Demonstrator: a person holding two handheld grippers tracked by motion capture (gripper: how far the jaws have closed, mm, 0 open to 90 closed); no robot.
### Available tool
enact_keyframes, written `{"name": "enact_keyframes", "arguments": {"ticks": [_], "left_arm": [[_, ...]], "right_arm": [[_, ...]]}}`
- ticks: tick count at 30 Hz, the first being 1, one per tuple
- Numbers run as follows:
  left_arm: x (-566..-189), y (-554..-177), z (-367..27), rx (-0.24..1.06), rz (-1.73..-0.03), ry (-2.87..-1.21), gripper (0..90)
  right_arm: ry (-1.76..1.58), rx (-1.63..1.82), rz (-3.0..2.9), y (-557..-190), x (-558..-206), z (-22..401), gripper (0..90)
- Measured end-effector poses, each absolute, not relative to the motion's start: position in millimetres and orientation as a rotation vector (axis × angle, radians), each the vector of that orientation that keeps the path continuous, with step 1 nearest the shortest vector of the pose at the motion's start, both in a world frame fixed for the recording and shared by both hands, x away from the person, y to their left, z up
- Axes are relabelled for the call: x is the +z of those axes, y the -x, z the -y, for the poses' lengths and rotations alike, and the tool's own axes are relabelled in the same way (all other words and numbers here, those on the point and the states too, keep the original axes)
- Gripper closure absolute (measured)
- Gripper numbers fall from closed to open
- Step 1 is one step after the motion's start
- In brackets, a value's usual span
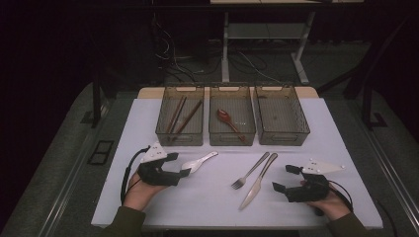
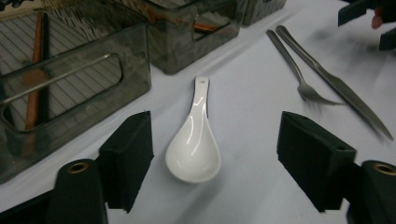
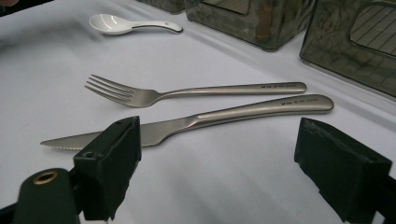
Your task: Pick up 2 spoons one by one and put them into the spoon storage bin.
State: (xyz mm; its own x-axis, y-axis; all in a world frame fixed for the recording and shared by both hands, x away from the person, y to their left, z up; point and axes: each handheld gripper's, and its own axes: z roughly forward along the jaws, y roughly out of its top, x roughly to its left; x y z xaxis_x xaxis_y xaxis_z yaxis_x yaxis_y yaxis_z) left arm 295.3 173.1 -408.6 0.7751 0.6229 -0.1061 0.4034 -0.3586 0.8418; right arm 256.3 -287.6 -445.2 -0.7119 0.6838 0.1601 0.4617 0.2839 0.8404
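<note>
White spoon (image 2: 194,147) lies unlifted on the worktop (image 1: 207,197) between the released left claw (image 2: 215,158). Fork (image 3: 154,94) and knife (image 3: 210,120) remain too; the right claw (image 3: 215,172) gapes empty.

Spoon (image 1: 198,162) left of fork (image 1: 251,171), knife (image 1: 258,181)

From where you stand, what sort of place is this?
Probably a lab or test room, not a kitchen: cutlery lies on a white table before three bins, cables trail over the floor, and a person holds a gripper.
</note>
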Motion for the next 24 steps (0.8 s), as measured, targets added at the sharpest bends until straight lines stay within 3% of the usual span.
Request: {"name": "enact_keyframes", "arguments": {"ticks": [9,14,24], "left_arm": [[-413,-323,-164,0.218,-0.797,-1.982,44.5],[-421,-329,-161,0.208,-0.826,-1.99,49.4],[-435,-334,-158,0.18,-0.852,-2.053,49.9]], "right_arm": [[-1.065,1.402,-2.317,-257,-444,288,14.5],[-1.061,1.398,-2.314,-257,-444,288,14.6],[-1.057,1.391,-2.306,-257,-443,289,14.6]]}}
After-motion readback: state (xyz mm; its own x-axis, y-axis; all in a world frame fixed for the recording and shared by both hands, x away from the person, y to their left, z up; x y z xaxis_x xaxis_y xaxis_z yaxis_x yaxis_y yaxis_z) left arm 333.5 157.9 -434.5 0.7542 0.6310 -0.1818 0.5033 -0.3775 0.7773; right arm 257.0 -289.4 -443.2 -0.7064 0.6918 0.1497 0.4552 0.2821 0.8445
